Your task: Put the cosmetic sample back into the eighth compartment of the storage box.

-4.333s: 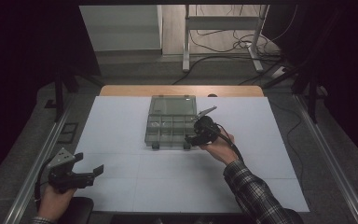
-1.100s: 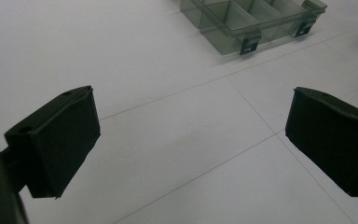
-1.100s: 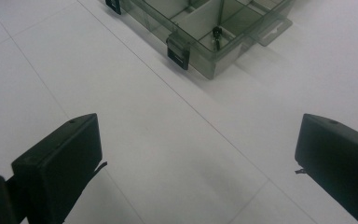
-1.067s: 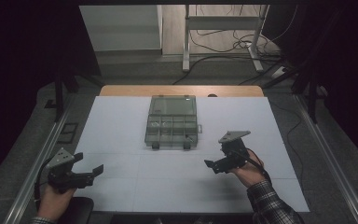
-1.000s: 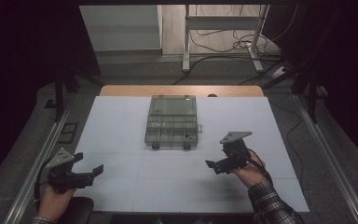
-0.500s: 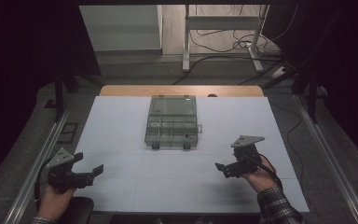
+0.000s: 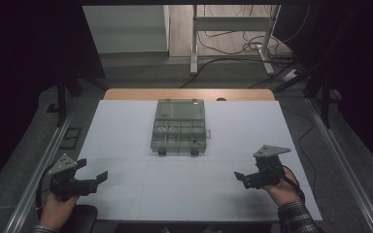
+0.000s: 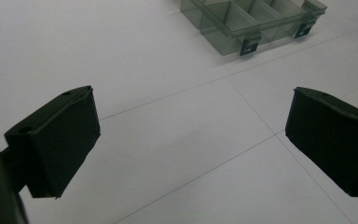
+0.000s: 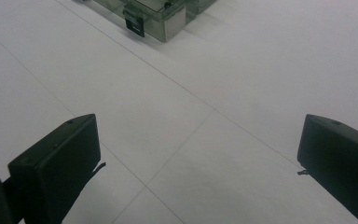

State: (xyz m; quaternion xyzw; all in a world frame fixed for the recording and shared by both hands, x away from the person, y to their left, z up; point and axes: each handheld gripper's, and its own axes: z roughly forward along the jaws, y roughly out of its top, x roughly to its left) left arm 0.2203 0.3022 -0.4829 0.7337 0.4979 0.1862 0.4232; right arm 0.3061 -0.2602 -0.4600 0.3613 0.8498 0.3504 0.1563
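Right gripper (image 7: 245,178) farther from organizer box (image 7: 179,127)

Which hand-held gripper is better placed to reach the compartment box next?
Right, marginally. The right hand-held gripper lies slightly nearer the compartment box than the left hand-held gripper; both are open and empty.

A table (image 7: 126,145) is covered by a white surface crossed by thin seam lines; a strip of bare wood is left showing along its far edge; a clear plastic compartment box (image 7: 179,127) is laid flat on the surface, lid shut, ahead of both tools, well apart from each; two dark latches are seen on its near side.
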